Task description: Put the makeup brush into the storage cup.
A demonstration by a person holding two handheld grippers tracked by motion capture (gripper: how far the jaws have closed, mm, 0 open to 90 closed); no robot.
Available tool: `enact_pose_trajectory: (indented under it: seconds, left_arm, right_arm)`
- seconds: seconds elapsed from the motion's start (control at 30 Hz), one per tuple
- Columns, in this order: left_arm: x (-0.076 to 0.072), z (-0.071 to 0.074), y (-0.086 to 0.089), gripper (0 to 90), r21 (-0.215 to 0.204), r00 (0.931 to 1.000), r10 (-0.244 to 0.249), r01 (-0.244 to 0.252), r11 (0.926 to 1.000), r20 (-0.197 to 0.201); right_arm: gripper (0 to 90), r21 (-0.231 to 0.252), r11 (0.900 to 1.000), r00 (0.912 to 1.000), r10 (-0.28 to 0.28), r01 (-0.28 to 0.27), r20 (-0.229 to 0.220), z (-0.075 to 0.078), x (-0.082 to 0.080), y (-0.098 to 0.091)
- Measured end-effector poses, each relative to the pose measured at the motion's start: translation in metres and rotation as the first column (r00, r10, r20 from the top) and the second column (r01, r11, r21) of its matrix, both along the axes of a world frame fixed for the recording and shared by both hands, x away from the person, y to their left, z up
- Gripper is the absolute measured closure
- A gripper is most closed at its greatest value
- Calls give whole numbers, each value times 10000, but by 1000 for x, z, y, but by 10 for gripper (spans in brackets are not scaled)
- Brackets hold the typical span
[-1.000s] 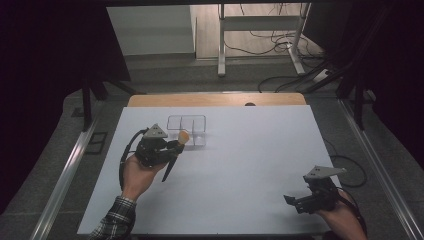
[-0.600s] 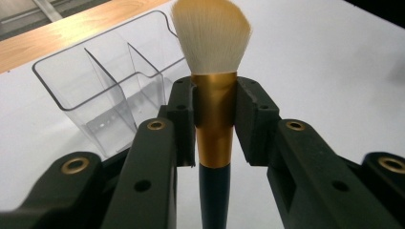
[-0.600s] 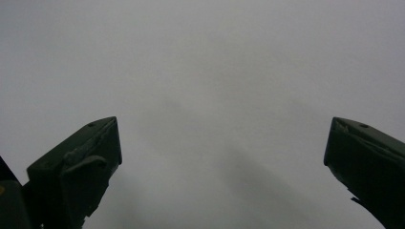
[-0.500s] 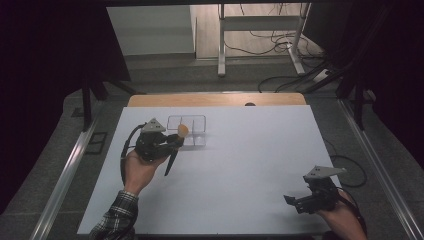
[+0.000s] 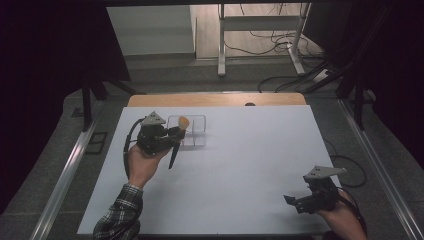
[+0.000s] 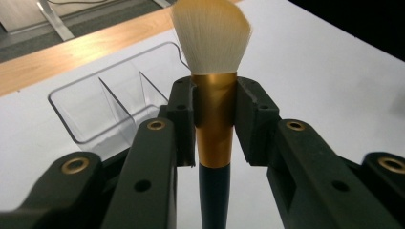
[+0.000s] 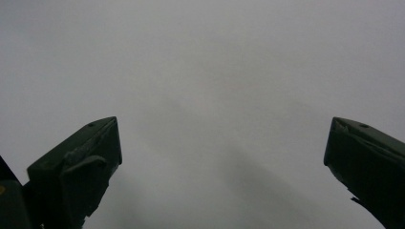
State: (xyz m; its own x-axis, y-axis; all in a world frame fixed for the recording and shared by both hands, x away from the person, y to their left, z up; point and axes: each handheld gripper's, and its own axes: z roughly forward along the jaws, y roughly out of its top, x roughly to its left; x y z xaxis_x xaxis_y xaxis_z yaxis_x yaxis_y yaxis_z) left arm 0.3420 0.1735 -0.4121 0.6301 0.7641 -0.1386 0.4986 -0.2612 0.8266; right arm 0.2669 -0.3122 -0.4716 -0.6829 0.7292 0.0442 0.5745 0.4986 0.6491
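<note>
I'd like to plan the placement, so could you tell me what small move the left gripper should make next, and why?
Probably carry the makeup brush forward over the clear organiser: the left gripper clamps its gold ferrule, and the compartments just ahead look empty.

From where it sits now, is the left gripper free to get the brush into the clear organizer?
Probably yes. The left gripper is shut on the makeup brush, bristles already beside the clear organizer; its compartments look empty, and the right gripper rests far off.
</note>
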Motion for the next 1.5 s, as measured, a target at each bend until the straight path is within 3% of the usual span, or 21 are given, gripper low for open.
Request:
enact_pose_trajectory:
  seconds: [0.53,0.97,1.5]
  left_arm:
    - [16,6,-3,704,-386,9989,417,-410,9984,194]
    - [28,11,-10,704,-423,9964,671,-650,9970,511]
    - [43,15,-15,705,-582,9948,809,-773,9953,625]
  right_arm:
    - [0,12,10000,10000,3,-3,-6,0,0,0]
    - [0,10,10000,10000,19,-19,-32,0,0,0]
    - [0,16,10000,10000,50,-50,-53,-1,0,1]
